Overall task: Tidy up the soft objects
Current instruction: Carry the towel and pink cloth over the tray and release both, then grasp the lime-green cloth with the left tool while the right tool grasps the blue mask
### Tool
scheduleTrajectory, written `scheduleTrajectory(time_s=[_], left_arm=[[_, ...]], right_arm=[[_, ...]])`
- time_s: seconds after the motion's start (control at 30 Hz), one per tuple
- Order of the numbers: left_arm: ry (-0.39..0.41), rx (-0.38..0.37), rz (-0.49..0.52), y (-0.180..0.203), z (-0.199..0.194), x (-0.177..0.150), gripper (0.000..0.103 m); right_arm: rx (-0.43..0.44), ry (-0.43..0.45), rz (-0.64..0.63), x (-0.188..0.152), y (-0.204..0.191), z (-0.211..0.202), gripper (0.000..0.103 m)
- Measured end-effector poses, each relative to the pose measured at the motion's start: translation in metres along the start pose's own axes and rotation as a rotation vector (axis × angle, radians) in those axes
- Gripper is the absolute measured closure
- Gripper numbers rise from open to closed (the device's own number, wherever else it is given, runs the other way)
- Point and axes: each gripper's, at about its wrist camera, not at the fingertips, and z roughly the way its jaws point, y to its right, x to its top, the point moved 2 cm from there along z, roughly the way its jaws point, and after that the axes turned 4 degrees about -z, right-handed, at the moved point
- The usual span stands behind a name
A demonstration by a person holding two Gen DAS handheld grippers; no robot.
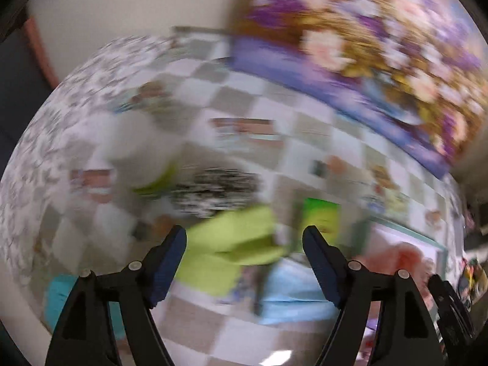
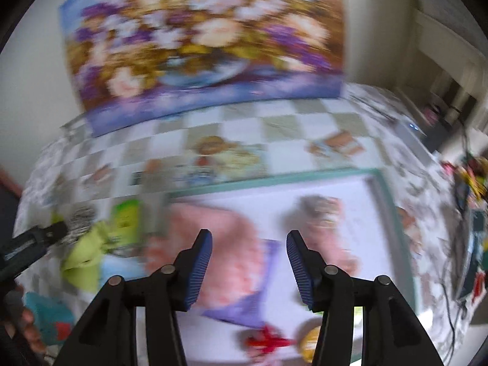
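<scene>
both views are smeared by motion blur, so fine detail is lost. the left gripper [image 1: 244,262] is released, its blue-padded fingers [image 1: 169,267] spread wide with nothing between them, hovering over a table [image 1: 268,103] covered in a checkered cloth. taking the lime-green cloth [image 1: 231,244] as the landmark: it lies crumpled on the table just beyond and between the left fingers. a black-and-white speckled soft item [image 1: 213,192] sits just behind it, and a white soft shape [image 1: 137,143] lies farther behind and to its left. a bright green item [image 1: 320,216] is just to its right, a light blue cloth [image 1: 292,289] touches its near right edge, and a teal item [image 1: 58,299] lies to its near left. a pink fluffy item [image 1: 408,262] is well to its right, on a pale tray with a teal rim [image 1: 427,238].

the right gripper [image 2: 248,262] is also released, fingers [image 2: 199,268] parted and empty, hanging above that tray [image 2: 274,180]. from this view the lime-green cloth [image 2: 85,256] is off to the left, outside the tray, with the speckled item [image 2: 79,219] just behind it and the left gripper [image 2: 33,244] reaching in beside it. to the right of the green cloth, inside the tray, lie the pink fluffy item [image 2: 225,253], a purple cloth [image 2: 253,299] partly under it, another pinkish item [image 2: 323,222] farther right, and a small red thing [image 2: 268,340] at the near edge. a large floral picture [image 2: 201,42] leans against the wall behind the table.
</scene>
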Motion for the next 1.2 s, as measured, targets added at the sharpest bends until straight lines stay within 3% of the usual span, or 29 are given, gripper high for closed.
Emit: scheduleTrajectory(time_s=[0.1,0.23,0.3,0.43,0.63,0.87,1.03,1.2], left_arm=[[-0.031,0.018,-0.044,-0.023,0.009,0.005,0.024],[-0.083,0.039,-0.026,-0.032,0.024,0.005,0.024],[-0.105,0.04,-0.016,-0.031,0.031,0.005,0.024],[-0.152,0.037,0.0,-0.033,0.047,0.001,0.024],[-0.205,0.021,0.014,-0.029,0.067,-0.003,0.024],[-0.228,0.028,0.053,-0.021,0.082,-0.009,0.014],[-0.219,0.049,0.078,-0.012,0.09,-0.012,0.006],[-0.226,0.104,0.101,-0.011,0.096,-0.017,0.006]], right_arm=[[0.103,0.001,-0.071,-0.002,-0.041,-0.001,0.049],[0.24,-0.05,-0.14,-0.01,-0.09,0.009,0.049],[0.264,-0.084,-0.178,-0.017,-0.108,0.018,0.048],[0.277,-0.152,-0.229,-0.031,-0.128,0.038,0.048],[0.258,-0.247,-0.262,-0.049,-0.14,0.066,0.037],[0.229,-0.284,-0.318,-0.061,-0.146,0.079,0.025],[0.209,-0.279,-0.349,-0.064,-0.15,0.079,0.023],[0.202,-0.277,-0.351,-0.066,-0.149,0.08,0.023]])
